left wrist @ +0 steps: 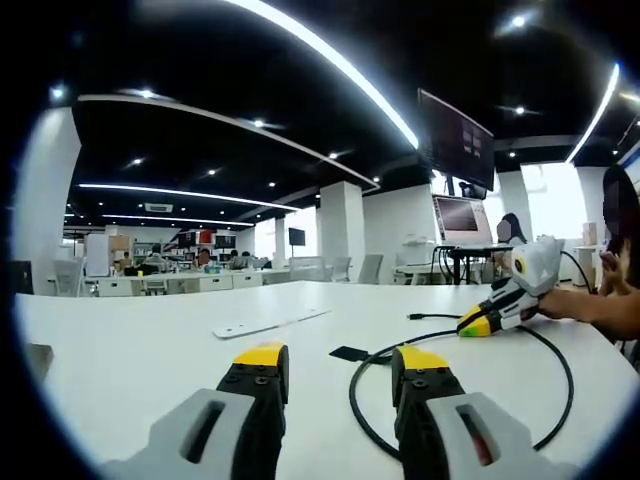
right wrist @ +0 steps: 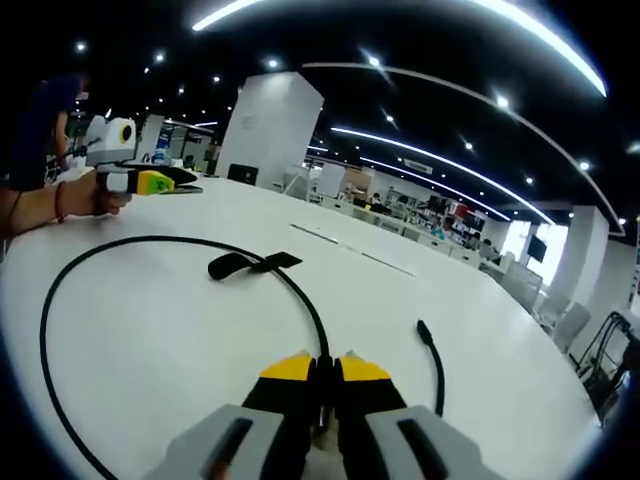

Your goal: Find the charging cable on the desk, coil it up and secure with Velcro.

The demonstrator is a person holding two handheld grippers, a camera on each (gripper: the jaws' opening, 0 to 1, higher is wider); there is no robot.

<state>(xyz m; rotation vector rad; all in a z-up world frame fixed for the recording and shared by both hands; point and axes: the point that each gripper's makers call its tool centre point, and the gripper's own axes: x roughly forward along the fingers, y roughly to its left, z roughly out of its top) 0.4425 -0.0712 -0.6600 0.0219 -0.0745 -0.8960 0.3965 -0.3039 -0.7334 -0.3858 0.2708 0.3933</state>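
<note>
The right gripper [right wrist: 325,362] is clamped on the black charging cable [right wrist: 60,290], its yellow-tipped jaws pressed together around the cord low on the white surface [right wrist: 180,350]. From that pinch the cable sweeps ahead and round to the left in a wide open loop, and one plug end [right wrist: 423,326] lies just right of the jaws. A black Velcro strap [right wrist: 250,264] lies flat ahead of this gripper, across the loop's far arc. The left gripper [left wrist: 335,362] hovers with jaws parted and empty, the cable's curve [left wrist: 362,378] running between them; a person's hand [left wrist: 575,302] holds the other gripper ahead to its right.
</note>
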